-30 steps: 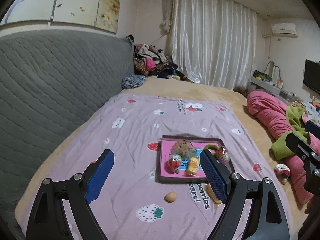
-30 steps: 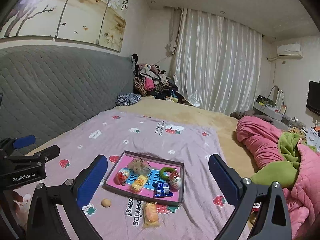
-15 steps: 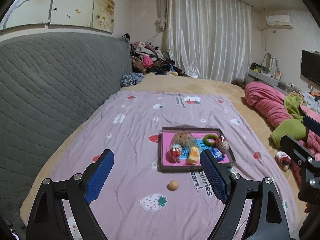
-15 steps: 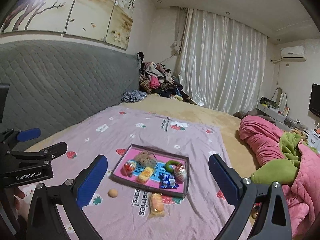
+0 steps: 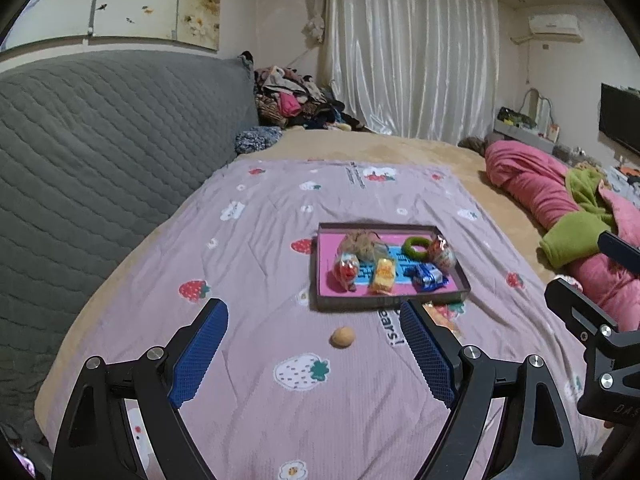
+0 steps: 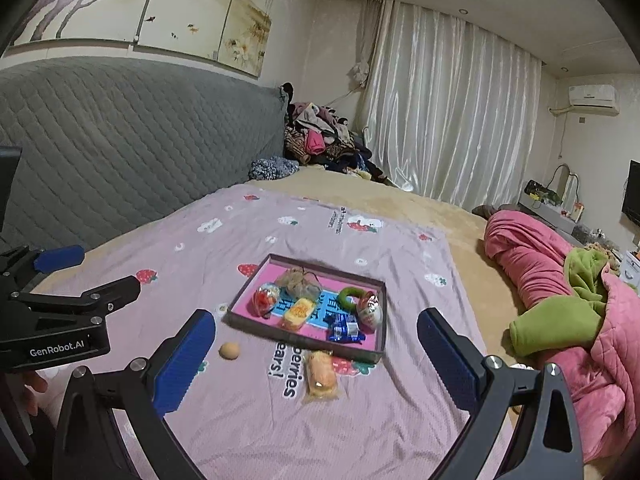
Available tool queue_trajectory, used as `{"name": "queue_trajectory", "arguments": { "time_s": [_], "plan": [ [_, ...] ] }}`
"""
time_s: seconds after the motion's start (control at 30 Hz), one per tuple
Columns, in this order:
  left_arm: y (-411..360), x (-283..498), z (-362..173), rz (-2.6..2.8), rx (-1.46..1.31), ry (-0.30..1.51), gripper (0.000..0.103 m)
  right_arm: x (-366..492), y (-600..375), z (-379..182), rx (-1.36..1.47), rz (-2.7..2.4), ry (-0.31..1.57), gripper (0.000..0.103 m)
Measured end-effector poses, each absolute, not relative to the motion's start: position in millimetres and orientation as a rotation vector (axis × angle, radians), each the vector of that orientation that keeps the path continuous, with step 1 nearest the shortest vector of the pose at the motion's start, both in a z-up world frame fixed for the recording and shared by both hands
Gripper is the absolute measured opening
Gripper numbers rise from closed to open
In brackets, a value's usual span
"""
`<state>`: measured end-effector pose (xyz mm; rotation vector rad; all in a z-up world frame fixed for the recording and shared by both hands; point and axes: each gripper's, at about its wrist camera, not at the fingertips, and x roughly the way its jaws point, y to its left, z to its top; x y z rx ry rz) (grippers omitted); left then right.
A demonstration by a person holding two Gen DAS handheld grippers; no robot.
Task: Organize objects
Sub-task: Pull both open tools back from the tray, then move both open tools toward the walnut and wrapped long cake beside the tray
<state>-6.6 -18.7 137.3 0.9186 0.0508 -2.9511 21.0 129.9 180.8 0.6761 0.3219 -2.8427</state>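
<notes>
Dim warm indoor light from recessed ceiling spots (image 6: 463,11) at the far end, sheen on the white curtain (image 6: 452,120), soft faint shadows on the purple blanket (image 5: 260,264), heavy fisheye bending with black corner vignette, slightly soft grainy detail, no motion blur

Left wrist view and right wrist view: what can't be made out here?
- Wrapped bun, left wrist view: mostly hidden behind the left gripper's right finger.
- Blue snack packet, right wrist view: print too small to read.
- Right gripper, left wrist view: cut off by the right edge.
</notes>
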Motion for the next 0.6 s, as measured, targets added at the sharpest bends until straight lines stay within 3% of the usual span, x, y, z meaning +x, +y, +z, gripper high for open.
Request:
{"name": "queue_trajectory", "arguments": {
  "time_s": [0.6],
  "plan": [
    [-8.5,-12.6,96.9,-2.938,1.036,0.006,0.089,17.6,136.0,142.3,0.791,-2.817,0.322,0.102]
  ]
}}
